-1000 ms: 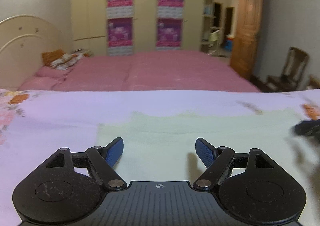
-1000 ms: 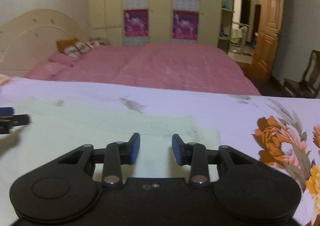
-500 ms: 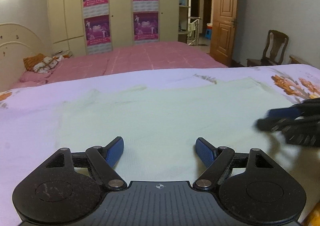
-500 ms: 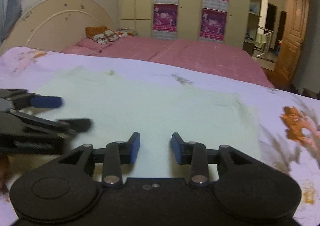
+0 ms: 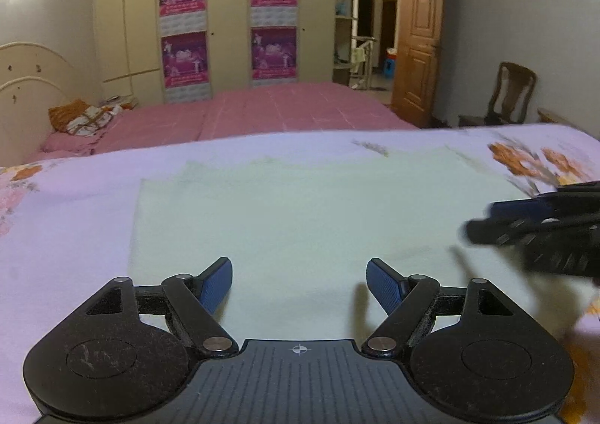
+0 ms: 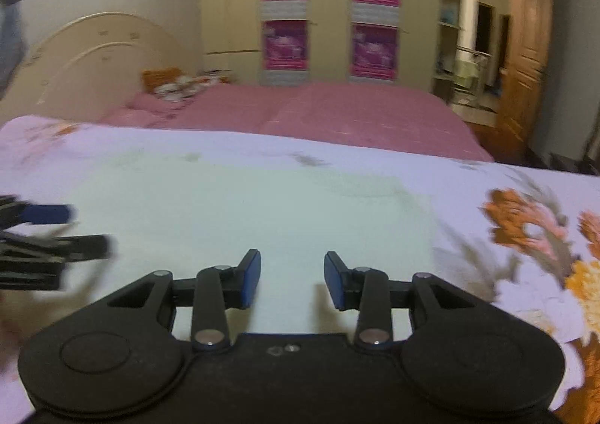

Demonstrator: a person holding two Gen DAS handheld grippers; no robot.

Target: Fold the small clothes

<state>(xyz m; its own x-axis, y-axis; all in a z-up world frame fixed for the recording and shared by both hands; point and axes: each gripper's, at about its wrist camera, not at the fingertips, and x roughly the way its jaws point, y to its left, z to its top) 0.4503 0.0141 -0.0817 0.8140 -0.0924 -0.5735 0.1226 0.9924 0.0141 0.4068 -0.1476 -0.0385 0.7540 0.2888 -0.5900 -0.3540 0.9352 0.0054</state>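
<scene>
1. Across the whole foreground, from about 9 to 3 o'clock, runs a bed in a lilac sheet with orange flower prints, and that's what everything sits on.
2. Behind it at 12 o'clock there's a second bed in pink, plus a cream wardrobe with four magenta posters on its doors.
3. Lying flat on the lilac sheet is the pale green garment, spread out smooth and filling the middle of both views.
4. Left claw is at 6 o'clock in its own camera, blue pads spread wide over the garment's near edge, pinching nothing. It also pokes in blurry at 9 o'clock in the right view.
5. Right claw is at 6 o'clock too, with a narrower gap, but its pads are apart and nothing's between them. It shows up smeared at 3 o'clock in the left view.
</scene>
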